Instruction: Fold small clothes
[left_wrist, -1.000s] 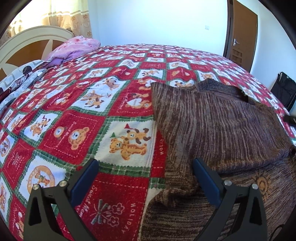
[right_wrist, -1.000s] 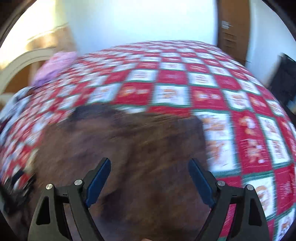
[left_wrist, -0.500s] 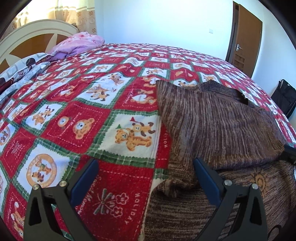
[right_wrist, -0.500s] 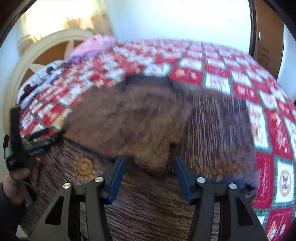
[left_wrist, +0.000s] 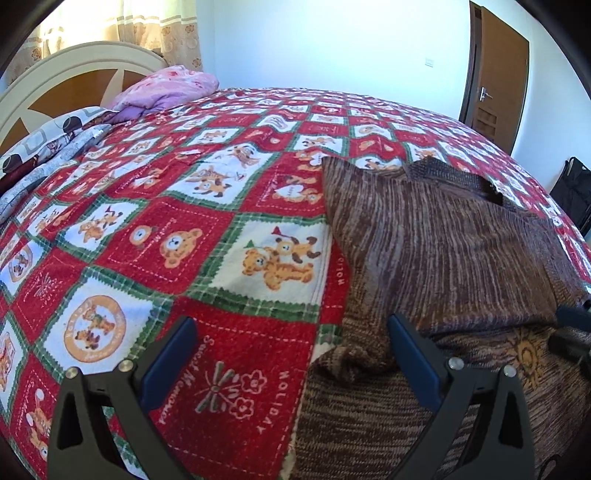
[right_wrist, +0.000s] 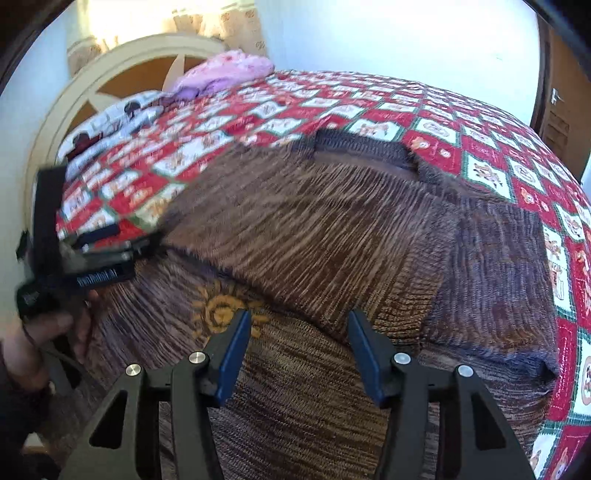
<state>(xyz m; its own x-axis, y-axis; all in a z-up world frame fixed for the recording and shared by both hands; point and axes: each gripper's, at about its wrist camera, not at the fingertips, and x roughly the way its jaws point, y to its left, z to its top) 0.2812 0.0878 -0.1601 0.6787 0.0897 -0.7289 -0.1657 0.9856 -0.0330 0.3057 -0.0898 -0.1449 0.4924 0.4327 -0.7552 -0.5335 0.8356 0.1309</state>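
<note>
A brown striped knit sweater with an orange sun motif lies on the bed, its sleeves folded over the body. My left gripper is open and empty, hovering at the sweater's left edge, the right finger over the knit. My right gripper is open and empty, low over the sweater's middle just below the folded sleeve edge. The left gripper also shows in the right wrist view, held by a hand at the sweater's left side.
The bed is covered by a red, white and green teddy-bear quilt. A pink bundle and patterned pillows lie by the headboard. A wooden door and a black bag stand at the right.
My right gripper has swung left across the sweater and narrowed its jaws, still open. My left gripper has stayed nearly still at the sweater's left edge.
</note>
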